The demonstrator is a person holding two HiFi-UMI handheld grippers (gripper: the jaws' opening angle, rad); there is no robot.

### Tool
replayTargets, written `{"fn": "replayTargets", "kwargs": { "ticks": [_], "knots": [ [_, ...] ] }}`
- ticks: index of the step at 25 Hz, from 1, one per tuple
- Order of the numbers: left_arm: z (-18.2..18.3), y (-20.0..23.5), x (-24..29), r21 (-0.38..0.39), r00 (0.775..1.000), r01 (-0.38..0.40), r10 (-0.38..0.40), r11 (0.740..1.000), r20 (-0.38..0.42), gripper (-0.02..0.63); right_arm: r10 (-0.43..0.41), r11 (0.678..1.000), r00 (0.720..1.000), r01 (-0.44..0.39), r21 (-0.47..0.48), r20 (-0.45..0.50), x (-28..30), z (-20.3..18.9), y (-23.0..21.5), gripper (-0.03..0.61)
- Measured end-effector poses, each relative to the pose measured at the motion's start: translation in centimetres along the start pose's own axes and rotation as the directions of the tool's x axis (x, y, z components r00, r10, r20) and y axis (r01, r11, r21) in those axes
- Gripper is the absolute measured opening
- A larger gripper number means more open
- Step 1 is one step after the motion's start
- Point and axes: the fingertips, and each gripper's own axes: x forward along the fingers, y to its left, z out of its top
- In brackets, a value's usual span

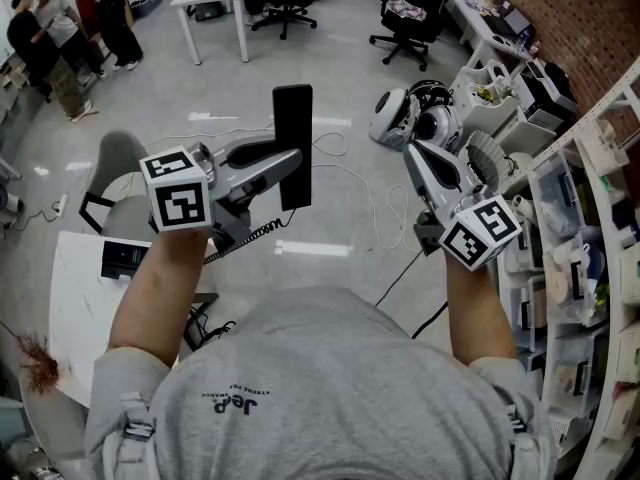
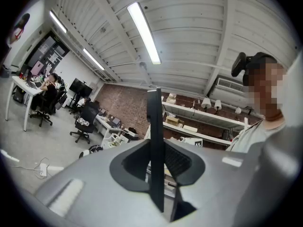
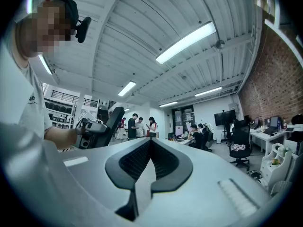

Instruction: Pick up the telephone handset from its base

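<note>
Sitting left of the handset (image 1: 293,143) and lower in the head view, the boxy black base (image 1: 125,258) rests on a smooth white table (image 1: 75,303). A springy coiled cord (image 1: 245,236) trails from the handset toward the base. The handset is a flat, matte black slab, lifted clear of the base. The left gripper (image 1: 288,168), grey moulded plastic with ribbed dark pads, is clamped on it. Right of the handset and well apart, the right gripper (image 1: 412,153) has its jaws pressed together on nothing.
</note>
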Motion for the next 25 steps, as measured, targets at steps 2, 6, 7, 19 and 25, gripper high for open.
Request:
{"fn": "replayTargets", "kwargs": {
  "ticks": [2,6,7,19,25],
  "knots": [
    [-0.08,-0.02,-0.19,0.001,1.000,-0.001,0.001,1.000,0.002,0.138,0.003,1.000,1.000,-0.003,0.002,0.001,0.01,-0.21,0.09,0.003],
    [0.01,-0.15,-0.24,0.001,1.000,0.002,-0.002,1.000,0.005,0.138,0.007,1.000,1.000,-0.007,0.003,-0.004,0.03,-0.09,0.31,0.003],
    [0.02,-0.22,-0.30,0.002,1.000,0.003,-0.003,1.000,0.004,0.138,0.008,1.000,1.000,-0.008,0.002,-0.004,0.06,-0.02,0.44,0.003],
    [-0.10,-0.71,-0.53,0.002,1.000,0.000,0.000,1.000,0.003,0.138,0.015,1.000,1.000,-0.014,0.003,-0.016,0.08,-0.37,0.57,0.002],
    [-0.01,-0.84,-0.51,0.004,1.000,0.002,-0.002,1.000,0.003,0.138,0.024,1.000,1.000,-0.024,-0.001,-0.020,0.27,-0.44,0.80,0.003]
  ]
}}
